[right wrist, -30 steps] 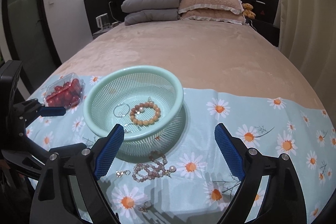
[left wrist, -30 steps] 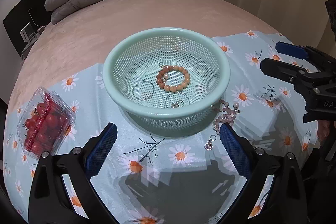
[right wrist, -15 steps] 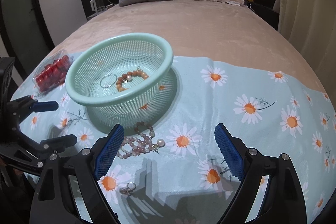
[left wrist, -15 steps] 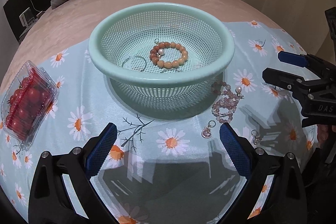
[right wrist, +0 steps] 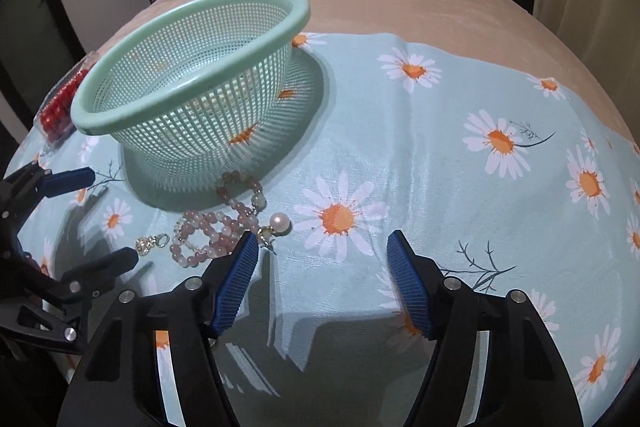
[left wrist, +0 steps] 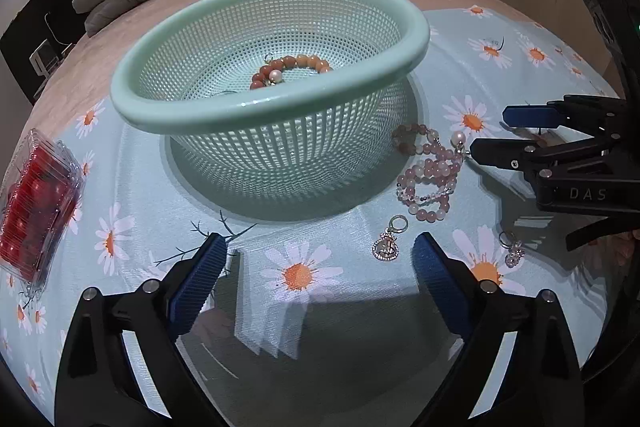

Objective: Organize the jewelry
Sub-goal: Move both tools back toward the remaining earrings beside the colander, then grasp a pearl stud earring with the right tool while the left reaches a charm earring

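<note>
The step in hand looks like a pickup approach; both grippers are low over the cloth (right wrist: 400, 115), near loose jewelry lying just outside the basket (left wrist: 272, 107). The right gripper (right wrist: 322, 281) has just been closing, jaws part-way and nothing between them; the pink bracelet (right wrist: 216, 227) lies just beside its left finger. The left gripper (left wrist: 316, 287) is wide apart and empty, the charm (left wrist: 387, 245) near its right finger (a second one (left wrist: 511, 251) lies further right). An orange bracelet (left wrist: 292, 69) is already in the basket. Next: centre the jaws over a piece, then close.
</note>
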